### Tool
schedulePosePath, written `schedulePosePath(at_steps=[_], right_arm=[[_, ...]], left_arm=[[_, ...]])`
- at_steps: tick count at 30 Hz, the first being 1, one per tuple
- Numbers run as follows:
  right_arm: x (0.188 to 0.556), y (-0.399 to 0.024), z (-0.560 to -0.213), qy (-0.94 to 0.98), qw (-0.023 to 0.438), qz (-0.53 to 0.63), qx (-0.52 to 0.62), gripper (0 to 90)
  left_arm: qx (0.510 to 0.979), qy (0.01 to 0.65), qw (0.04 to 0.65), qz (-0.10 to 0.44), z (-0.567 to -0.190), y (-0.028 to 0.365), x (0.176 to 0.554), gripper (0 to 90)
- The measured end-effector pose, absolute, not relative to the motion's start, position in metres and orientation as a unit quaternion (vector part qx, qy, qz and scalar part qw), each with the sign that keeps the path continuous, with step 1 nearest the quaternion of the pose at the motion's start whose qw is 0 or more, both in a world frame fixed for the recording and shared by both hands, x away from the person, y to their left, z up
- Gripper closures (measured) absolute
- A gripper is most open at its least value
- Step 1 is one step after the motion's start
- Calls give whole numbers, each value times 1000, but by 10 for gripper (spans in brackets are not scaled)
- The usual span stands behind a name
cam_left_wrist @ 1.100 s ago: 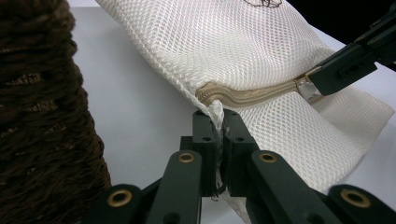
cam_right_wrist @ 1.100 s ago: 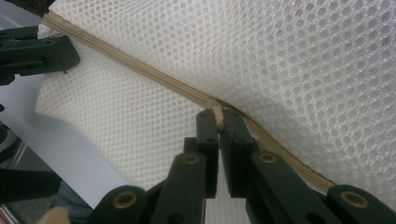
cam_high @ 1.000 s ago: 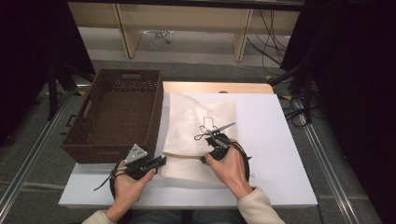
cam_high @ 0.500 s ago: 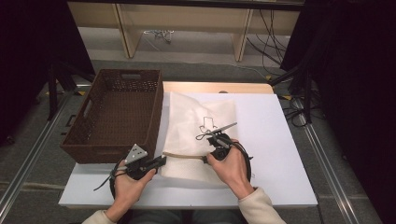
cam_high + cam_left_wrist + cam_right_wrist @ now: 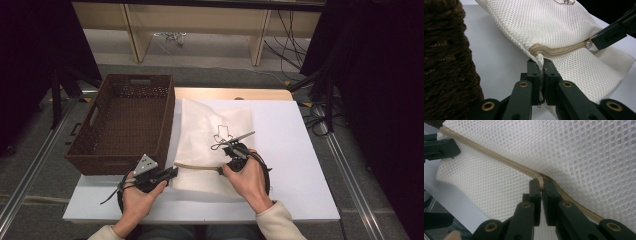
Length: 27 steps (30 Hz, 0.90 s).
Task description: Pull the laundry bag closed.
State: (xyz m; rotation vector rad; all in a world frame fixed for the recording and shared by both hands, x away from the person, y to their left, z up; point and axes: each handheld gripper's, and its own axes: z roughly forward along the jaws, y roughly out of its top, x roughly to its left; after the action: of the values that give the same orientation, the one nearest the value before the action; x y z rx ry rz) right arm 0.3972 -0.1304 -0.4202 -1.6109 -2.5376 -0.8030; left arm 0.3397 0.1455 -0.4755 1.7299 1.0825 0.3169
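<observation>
1. The right tool (image 5: 541,185) has its jaws closed on the beige zipper pull (image 5: 540,180) of a white mesh bag (image 5: 579,152). Only the small tab sits between the jaw tips, so a pull angled away from the track could let it slip out.

2. The left tool (image 5: 541,67) has its jaws pinched tight on the corner of the mesh bag (image 5: 544,22), just below the end of the beige zipper (image 5: 559,50). A thin fold of net is all it holds. If the right tool draws hard along the track, that fold could slide free or the mesh could snag and tear on the jaw edges.

3. In the high view the bag (image 5: 210,125) lies flat on the white counter (image 5: 295,150), with the zipper (image 5: 197,166) stretched between the left tool (image 5: 172,172) and the right tool (image 5: 223,169). Without steady tension between the two, the net would likely bunch ahead of the slider and jam it.

4. The brown woven basket (image 5: 122,122) stands just beside the left tool, and its wall (image 5: 447,62) fills the near side of the left gripper view. A sideways swing of that hand could knock it or catch the trailing cable on it.

5. The bag's near edge lies close to the person's side of the counter, so a strong tug toward the body could drag the whole bag off.
</observation>
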Motion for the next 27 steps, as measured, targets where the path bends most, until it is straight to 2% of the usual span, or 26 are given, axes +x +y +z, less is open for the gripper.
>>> schedulePosePath(at_steps=[27], right_arm=[[397, -135, -419, -807, 12, -247, -536, 877]], left_arm=[[724, 443, 510, 141, -475, 146, 340, 856]])
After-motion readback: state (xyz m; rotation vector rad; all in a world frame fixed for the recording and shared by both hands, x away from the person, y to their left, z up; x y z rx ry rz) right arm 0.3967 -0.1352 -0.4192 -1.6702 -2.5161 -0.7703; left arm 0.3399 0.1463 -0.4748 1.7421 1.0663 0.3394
